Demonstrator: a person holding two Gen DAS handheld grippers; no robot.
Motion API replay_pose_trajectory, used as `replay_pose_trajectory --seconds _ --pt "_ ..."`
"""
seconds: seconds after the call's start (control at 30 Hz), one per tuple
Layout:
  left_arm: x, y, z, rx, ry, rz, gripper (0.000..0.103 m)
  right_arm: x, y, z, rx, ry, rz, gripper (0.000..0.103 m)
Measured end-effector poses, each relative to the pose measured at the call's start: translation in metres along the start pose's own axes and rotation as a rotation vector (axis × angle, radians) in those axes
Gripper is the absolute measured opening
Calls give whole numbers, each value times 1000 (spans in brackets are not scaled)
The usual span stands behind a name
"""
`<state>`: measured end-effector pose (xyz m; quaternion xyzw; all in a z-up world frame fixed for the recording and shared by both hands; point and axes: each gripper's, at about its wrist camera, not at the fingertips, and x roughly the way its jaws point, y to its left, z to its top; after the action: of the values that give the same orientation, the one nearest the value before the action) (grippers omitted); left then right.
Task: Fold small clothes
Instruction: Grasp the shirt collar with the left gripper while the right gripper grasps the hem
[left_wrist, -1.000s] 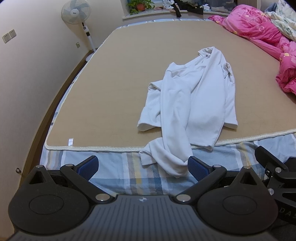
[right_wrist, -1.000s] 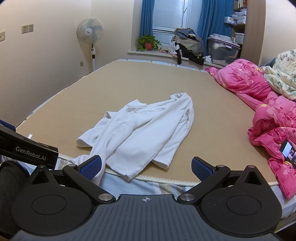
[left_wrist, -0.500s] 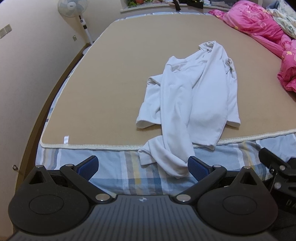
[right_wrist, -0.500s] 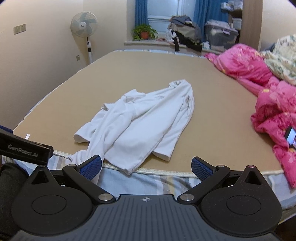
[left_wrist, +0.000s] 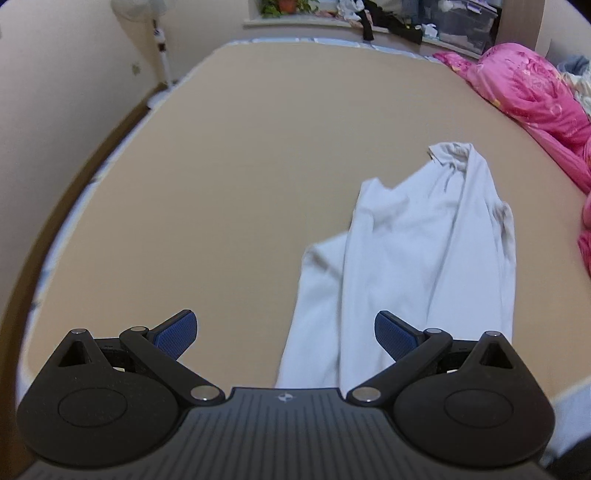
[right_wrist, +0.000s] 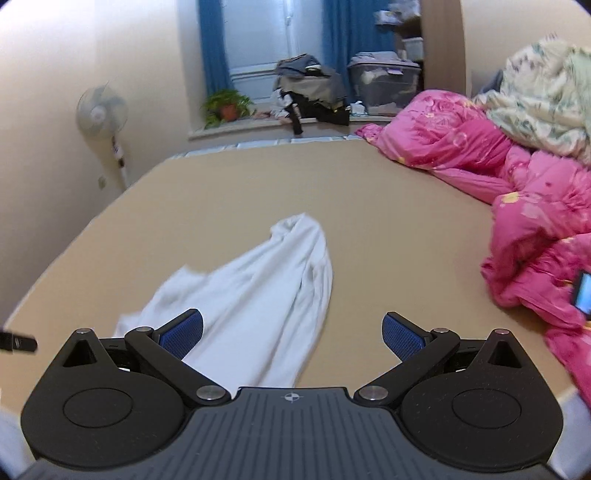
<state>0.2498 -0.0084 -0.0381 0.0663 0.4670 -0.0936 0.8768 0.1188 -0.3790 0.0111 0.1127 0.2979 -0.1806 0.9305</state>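
Left wrist view is showing the left gripper (left_wrist: 284, 334) with its jaws spread wide and gripping nothing, while the white garment (left_wrist: 417, 258) is lying crumpled and lengthwise on the tan mat (left_wrist: 221, 184) of the bed, its near end passing between and under the blue pads. Right wrist view is showing the right gripper (right_wrist: 291, 334) likewise spread and empty, with the same garment (right_wrist: 266, 295) running beneath its left pad. The cloth is appearing light, limp and easily bunched, so a pinch at a hem corner or cuff edge is looking soundest, one layer only.
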Motion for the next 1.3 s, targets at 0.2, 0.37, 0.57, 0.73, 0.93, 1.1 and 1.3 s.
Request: replay_pose_trajectory --seconds 0.2,0.37,0.57,0.73,0.93,1.1,1.3 --pt "120 -31 81 33 126 -82 102 151 -7 57 40 55 -8 102" --pt "189 -57 109 48 185 -139 94 284 -2 83 141 180 -32 102" --pt "223 -65 111 -64 284 -204 37 382 15 68 104 367 -199 64" --pt "187 -60 117 -131 203 -133 16 331 -2 78 40 264 -172 5" --pt "64 -40 120 -39 -83 19 16 148 -39 132 26 -33 -30 4" --pt "-75 7 99 -50 -340 88 16 -30 -58 150 23 -257 85 3" --pt "-249 38 30 -82 -624 96 16 -220 -52 124 -48 -455 216 3"
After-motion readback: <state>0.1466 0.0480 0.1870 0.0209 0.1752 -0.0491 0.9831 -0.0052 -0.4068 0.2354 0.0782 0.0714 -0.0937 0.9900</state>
